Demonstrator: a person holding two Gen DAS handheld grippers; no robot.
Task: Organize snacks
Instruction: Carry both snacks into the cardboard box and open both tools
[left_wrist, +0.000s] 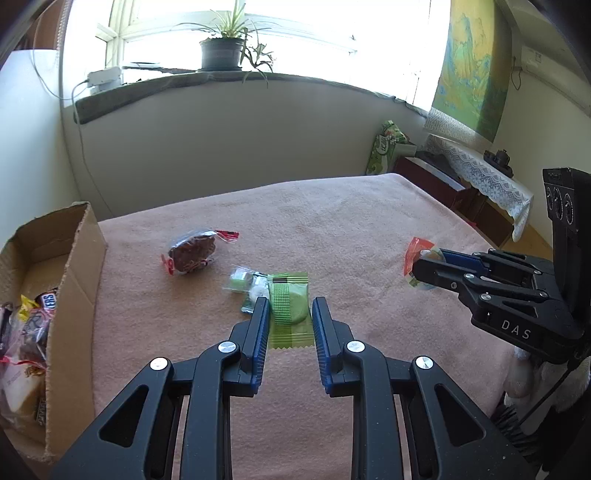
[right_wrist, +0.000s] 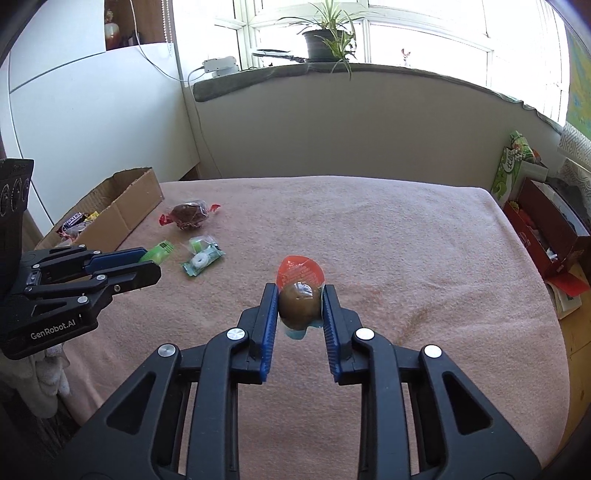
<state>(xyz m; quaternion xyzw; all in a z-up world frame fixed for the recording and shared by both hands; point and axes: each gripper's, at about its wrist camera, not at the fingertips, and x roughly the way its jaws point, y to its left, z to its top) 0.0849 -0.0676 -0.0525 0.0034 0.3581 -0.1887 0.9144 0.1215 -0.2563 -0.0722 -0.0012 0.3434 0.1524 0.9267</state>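
My left gripper (left_wrist: 290, 306) is open, its fingers on either side of a green wrapped pastry (left_wrist: 288, 308) lying on the pink blanket; it also shows in the right wrist view (right_wrist: 147, 266). My right gripper (right_wrist: 300, 295) is shut on a packaged brown egg with an orange wrapper top (right_wrist: 299, 295), held just above the blanket; it also shows in the left wrist view (left_wrist: 424, 266). A clear-wrapped brown cake (left_wrist: 192, 251) and small green-and-white candies (left_wrist: 245, 282) lie beyond the left gripper.
An open cardboard box (left_wrist: 79, 258) with several snacks inside stands at the blanket's left edge. A green bag (left_wrist: 384, 151) and a lace-covered side table (left_wrist: 484, 177) stand at the far right. A red box (right_wrist: 550, 225) sits beside the bed.
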